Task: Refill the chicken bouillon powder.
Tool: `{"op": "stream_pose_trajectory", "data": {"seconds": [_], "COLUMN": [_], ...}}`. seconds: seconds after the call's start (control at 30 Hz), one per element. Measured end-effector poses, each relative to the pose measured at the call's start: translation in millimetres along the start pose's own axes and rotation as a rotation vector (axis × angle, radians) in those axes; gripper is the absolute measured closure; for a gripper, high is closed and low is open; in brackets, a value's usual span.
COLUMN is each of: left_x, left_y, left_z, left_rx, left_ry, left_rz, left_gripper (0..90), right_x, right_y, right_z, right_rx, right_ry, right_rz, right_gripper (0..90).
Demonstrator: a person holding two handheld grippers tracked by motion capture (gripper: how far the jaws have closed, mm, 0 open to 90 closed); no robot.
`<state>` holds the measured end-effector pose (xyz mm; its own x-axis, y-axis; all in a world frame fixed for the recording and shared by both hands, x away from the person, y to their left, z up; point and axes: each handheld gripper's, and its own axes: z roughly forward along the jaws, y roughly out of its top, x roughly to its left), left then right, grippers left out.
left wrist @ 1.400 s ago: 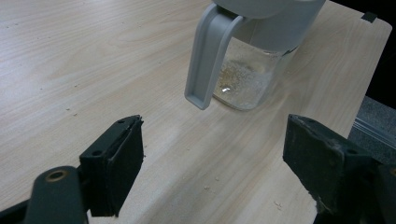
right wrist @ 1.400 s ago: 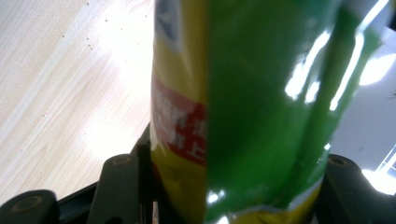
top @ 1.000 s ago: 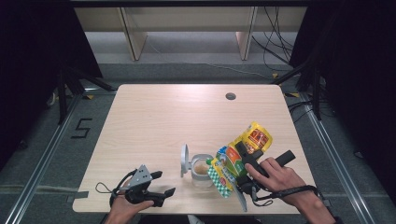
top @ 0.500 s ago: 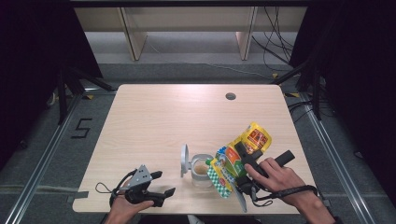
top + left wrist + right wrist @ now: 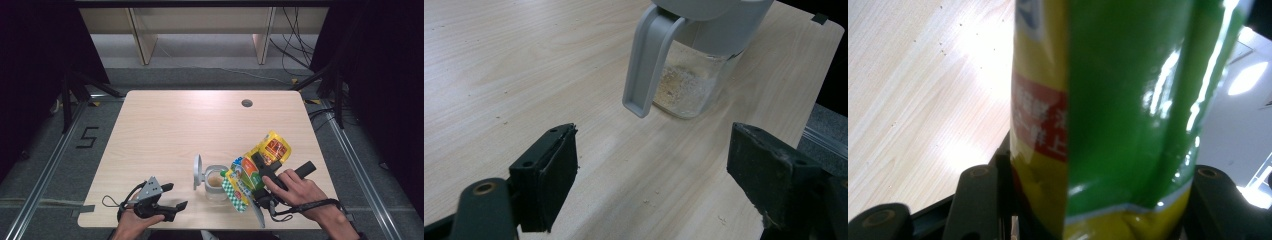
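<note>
Nothing has shifted in the last second: my right tool (image 5: pixel 252 177) stays clenched on the yellow-green snack bag (image 5: pixel 255 167), tipped over the jar (image 5: pixel 216 183) at lower centre of the high view, so I judge the pour is under way. My left tool (image 5: pixel 172 196) rests released at lower left, holding nothing, jaws wide toward the jar's grey handle (image 5: pixel 646 62) on the table (image 5: pixel 200 125).

Bare table (image 5: pixel 170 125) far and left; near right crowded by lidded jar (image 5: pixel 216 182) and tilted pouch (image 5: pixel 250 172).
</note>
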<state>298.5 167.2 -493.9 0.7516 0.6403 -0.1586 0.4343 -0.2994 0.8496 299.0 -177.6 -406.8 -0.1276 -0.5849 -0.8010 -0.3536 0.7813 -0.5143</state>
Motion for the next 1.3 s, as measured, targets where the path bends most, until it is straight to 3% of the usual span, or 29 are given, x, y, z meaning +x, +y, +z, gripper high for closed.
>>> {"op": "stream_pose_trajectory", "data": {"seconds": [1.3], "left_x": [0.3], "left_y": [0.2], "left_z": [0.0], "left_rx": [0.000], "left_ry": [-0.001], "left_rz": [0.004], "left_gripper": [19.8], "right_x": [-0.8], "right_y": [-2.0], "right_z": [4.6], "right_rx": [-0.009], "right_ry": [0.009], "right_rz": [0.000], "right_gripper": [49.0]}}
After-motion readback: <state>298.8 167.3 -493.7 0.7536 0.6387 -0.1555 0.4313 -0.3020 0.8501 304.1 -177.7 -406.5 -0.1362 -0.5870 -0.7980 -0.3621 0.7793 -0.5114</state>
